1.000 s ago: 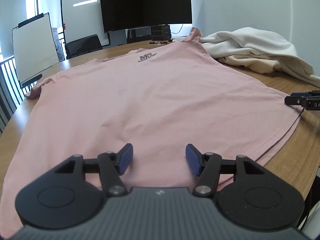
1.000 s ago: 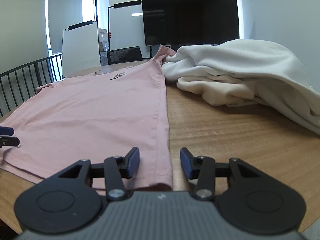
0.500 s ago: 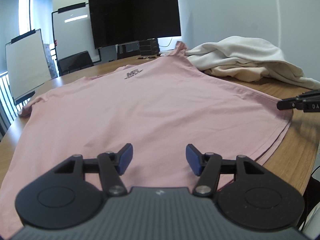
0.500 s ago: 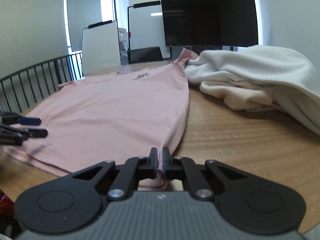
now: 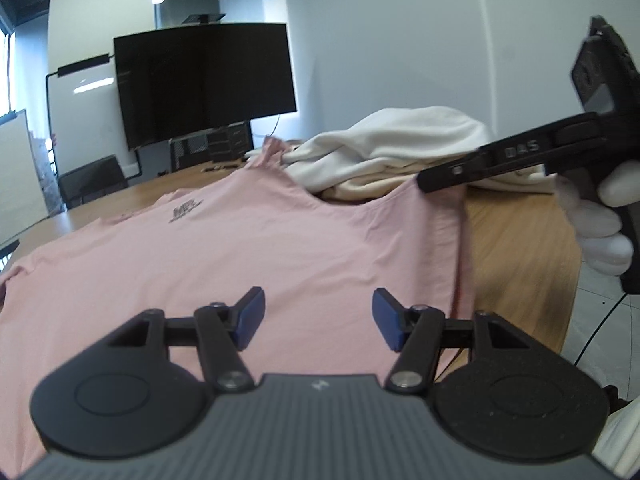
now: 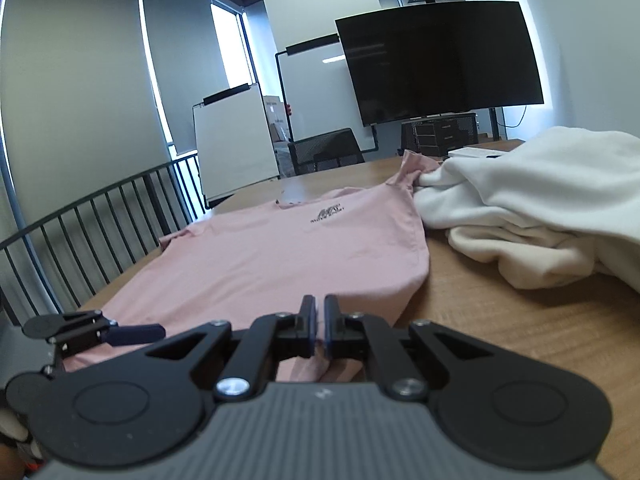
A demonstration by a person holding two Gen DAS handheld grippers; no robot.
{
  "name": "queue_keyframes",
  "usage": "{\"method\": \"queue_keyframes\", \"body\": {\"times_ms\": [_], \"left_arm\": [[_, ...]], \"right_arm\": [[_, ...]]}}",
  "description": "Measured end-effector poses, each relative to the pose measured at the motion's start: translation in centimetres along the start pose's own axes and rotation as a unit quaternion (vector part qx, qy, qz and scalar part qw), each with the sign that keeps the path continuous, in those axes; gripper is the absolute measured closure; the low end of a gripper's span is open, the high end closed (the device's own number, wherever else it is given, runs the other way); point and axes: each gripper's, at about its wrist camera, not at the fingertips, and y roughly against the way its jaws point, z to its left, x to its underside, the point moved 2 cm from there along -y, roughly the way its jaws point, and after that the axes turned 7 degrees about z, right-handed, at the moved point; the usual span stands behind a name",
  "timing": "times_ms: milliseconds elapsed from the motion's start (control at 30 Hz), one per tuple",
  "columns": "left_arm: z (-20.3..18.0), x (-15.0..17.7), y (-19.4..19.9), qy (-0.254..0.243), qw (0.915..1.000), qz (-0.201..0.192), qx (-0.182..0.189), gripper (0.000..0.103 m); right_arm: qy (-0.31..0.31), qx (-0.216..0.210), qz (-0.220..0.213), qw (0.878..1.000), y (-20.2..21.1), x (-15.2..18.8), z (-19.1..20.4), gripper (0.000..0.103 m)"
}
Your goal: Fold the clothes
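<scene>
On the wooden tabletop lies a pink T-shirt, spread flat with its small dark logo facing up. Its near right corner is lifted off the wood. The right gripper has its jaws pressed together on this corner, and pink cloth bunches just under them. In the left wrist view the same gripper reaches in from the right, held by a hand in a white glove. The left gripper hangs over the near part of the shirt with its jaws wide apart, the blue pads gripping nothing. Beside the shirt, touching its far sleeve, sits a heap of cream clothes. Behind the tabletop stand a large black screen and two whiteboards.
</scene>
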Motion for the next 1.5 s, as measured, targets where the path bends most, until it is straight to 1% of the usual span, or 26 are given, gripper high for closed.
{"method": "queue_keyframes", "body": {"times_ms": [133, 267, 467, 533, 667, 867, 900, 933, 967, 1000, 1033, 1067, 1133, 1167, 1200, 1233, 1267, 1333, 1400, 1433, 1500], "left_arm": [[-1.5, -0.5, -0.5, -0.024, 0.9997, -0.008, 0.003, 0.045], [-2.7, -0.4, -1.2, -0.043, 0.9991, -0.006, 0.007, 0.045], [-3.6, -0.9, -1.9, -0.033, 0.9991, -0.011, 0.025, 0.044], [-3.9, -1.0, -2.4, -0.031, 0.9992, -0.008, 0.025, 0.044], [-4.5, -1.3, -3.2, -0.038, 0.9989, -0.007, 0.028, 0.044], [-4.7, -1.8, -4.3, -0.03, 0.9995, -0.001, 0.013, 0.044], [-4.7, -1.9, -4.5, -0.027, 0.9996, 0.0, 0.011, 0.051], [-4.7, -2.0, -4.7, -0.024, 0.9997, 0.001, 0.008, 0.067], [-4.7, -2.1, -4.8, -0.022, 0.9997, 0.002, 0.006, 0.076], [-4.6, -2.1, -5.0, -0.018, 0.9998, 0.003, 0.003, 0.09], [-4.3, -2.1, -5.0, -0.01, 0.9999, 0.005, 0.001, 0.094], [-4.0, -2.1, -5.2, -0.001, 1.0, 0.008, -0.003, 0.094], [-3.3, -2.2, -5.4, 0.018, 0.9997, 0.013, -0.006, 0.098], [-3.0, -2.2, -5.6, 0.028, 0.9995, 0.016, -0.005, 0.098], [-2.6, -2.2, -5.6, 0.04, 0.999, 0.019, 0.001, 0.098], [-2.2, -2.3, -5.7, 0.052, 0.9984, 0.022, 0.007, 0.098], [-1.9, -2.3, -5.7, 0.063, 0.9976, 0.023, 0.015, 0.098], [-1.4, -2.3, -5.7, 0.084, 0.9957, 0.027, 0.03, 0.098], [-1.3, -2.4, -5.5, 0.089, 0.995, 0.026, 0.038, 0.098], [-1.3, -2.4, -5.5, 0.09, 0.9947, 0.025, 0.041, 0.098], [-1.5, -2.4, -5.3, 0.086, 0.9952, 0.024, 0.042, 0.098]], "right_arm": [[-0.003, -0.007, -0.009, 1.0, -0.1, -0.7, 0.6, 0.099], [-0.005, -0.015, -0.011, 1.0, -0.4, -1.0, 1.3, 0.099], [-0.008, -0.026, -0.007, 1.0, -0.8, -1.4, 2.1, 0.099], [-0.005, -0.031, -0.008, 0.999, -0.8, -1.4, 2.3, 0.099], [-0.02, -0.035, -0.004, 0.999, -0.9, -1.6, 1.9, 0.099], [-0.047, -0.052, 0.0, 0.998, -1.2, -2.5, 0.6, 0.099], [-0.05, -0.054, 0.001, 0.997, -1.2, -2.7, 0.4, 0.099], [-0.053, -0.056, 0.001, 0.997, -1.3, -2.9, 0.2, 0.099], [-0.054, -0.057, 0.002, 0.997, -1.3, -3.0, 0.0, 0.099], [-0.05, -0.058, 0.006, 0.997, -1.3, -3.1, -0.2, 0.098], [-0.04, -0.059, 0.013, 0.997, -1.4, -3.3, -0.4, 0.098], [-0.028, -0.059, 0.02, 0.998, -1.4, -3.4, -0.5, 0.095], [0.029, -0.039, 0.032, 0.998, -1.2, -3.5, -0.6, 0.086], [0.072, -0.029, 0.034, 0.996, -1.1, -3.2, -0.4, 0.069], [0.117, -0.019, 0.034, 0.992, -1.0, -2.7, -0.2, 0.053], [0.162, -0.009, 0.034, 0.986, -0.9, -2.3, 0.0, 0.049], [0.206, 0.001, 0.034, 0.978, -0.8, -1.8, 0.3, 0.048], [0.294, 0.021, 0.033, 0.955, -0.5, -0.9, 0.8, 0.046], [0.379, 0.041, 0.032, 0.924, -0.3, 0.0, 1.3, 0.046], [0.42, 0.051, 0.031, 0.906, -0.2, 0.4, 1.5, 0.046], [0.5, 0.071, 0.03, 0.863, 0.0, 1.3, 2.0, 0.046]]}}
